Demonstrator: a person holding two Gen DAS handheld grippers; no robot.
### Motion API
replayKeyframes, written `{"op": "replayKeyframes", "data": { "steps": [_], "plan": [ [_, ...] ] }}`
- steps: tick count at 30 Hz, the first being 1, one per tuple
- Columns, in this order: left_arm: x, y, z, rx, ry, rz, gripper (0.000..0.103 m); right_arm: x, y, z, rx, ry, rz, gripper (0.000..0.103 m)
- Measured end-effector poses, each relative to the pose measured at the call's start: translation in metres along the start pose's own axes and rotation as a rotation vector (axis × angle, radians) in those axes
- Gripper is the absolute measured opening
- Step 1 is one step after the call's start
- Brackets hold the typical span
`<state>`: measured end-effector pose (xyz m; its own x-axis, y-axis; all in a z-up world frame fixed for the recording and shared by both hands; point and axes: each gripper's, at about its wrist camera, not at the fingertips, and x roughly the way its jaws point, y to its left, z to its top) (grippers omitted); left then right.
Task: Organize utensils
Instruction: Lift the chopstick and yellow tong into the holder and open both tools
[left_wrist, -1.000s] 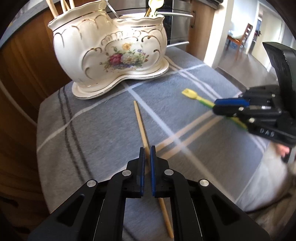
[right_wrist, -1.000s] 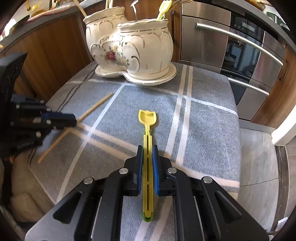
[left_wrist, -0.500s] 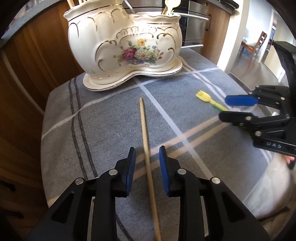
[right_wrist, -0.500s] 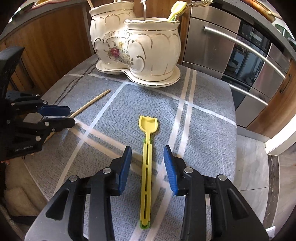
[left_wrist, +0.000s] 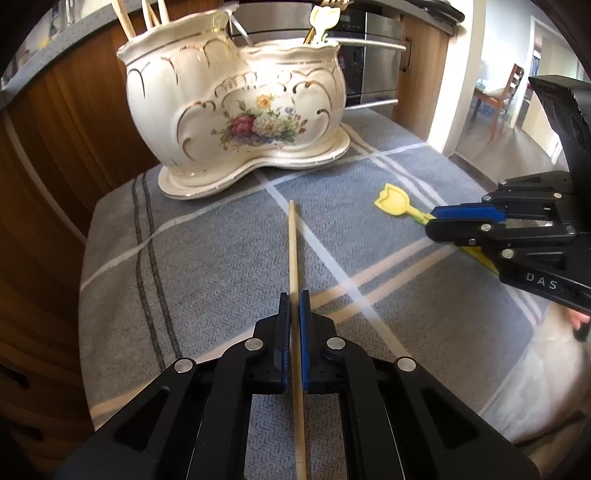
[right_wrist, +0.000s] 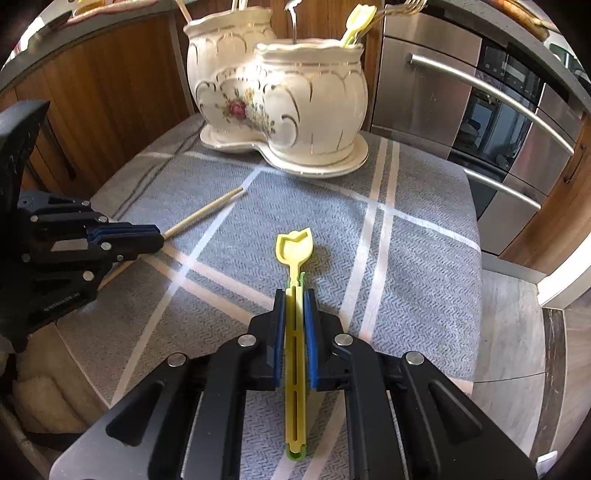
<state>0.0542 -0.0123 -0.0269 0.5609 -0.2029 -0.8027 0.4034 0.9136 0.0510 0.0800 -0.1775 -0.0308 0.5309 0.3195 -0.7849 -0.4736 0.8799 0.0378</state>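
A thin wooden chopstick lies on the grey checked cloth, and my left gripper is shut on its middle. To the right lies a yellow plastic utensil with a tulip-shaped head and a green underside. My right gripper is closing on its handle, pads against both sides. Behind both stands a cream two-part ceramic holder with a flower motif, holding chopsticks, metal cutlery and another yellow utensil. In each view the other gripper shows from the side: the right gripper, the left gripper.
The holder rests on a matching saucer at the far end of the cloth. Wooden cabinet fronts rise behind and to the left. A steel oven with bar handles stands on the right. The cloth's right edge drops to tiled floor.
Both grippers opened, shifted a little along their utensils, and shut again: the left on the chopstick, the right on the yellow utensil. The holder looks closer in both views.
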Motion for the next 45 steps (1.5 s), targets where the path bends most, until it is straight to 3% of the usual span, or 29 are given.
{"op": "replayKeyframes", "data": {
  "steps": [6,12,21,29,35,40,45],
  "plan": [
    [-0.014,0.005,0.007,-0.013,-0.063,-0.011,0.005,-0.024,-0.003,0.008,0.039,-0.106,-0.009,0.01],
    [-0.028,0.015,0.01,-0.054,-0.174,-0.03,0.005,-0.032,-0.001,0.01,0.071,-0.193,0.011,0.01],
    [-0.074,0.038,0.028,-0.094,-0.416,-0.027,0.005,-0.062,0.004,0.039,0.069,-0.374,0.039,0.01],
    [-0.107,0.058,0.062,-0.103,-0.62,-0.008,0.005,-0.086,0.0,0.085,0.072,-0.551,0.046,0.01],
    [-0.093,0.077,0.091,-0.142,-0.678,0.0,0.005,-0.085,-0.011,0.115,0.13,-0.638,0.077,0.01],
    [-0.075,0.101,0.11,-0.167,-0.699,0.047,0.005,-0.069,-0.024,0.131,0.188,-0.658,0.112,0.01],
    [-0.072,0.114,0.123,-0.189,-0.748,-0.033,0.005,-0.052,-0.031,0.139,0.217,-0.687,0.142,0.01]
  ]
}}
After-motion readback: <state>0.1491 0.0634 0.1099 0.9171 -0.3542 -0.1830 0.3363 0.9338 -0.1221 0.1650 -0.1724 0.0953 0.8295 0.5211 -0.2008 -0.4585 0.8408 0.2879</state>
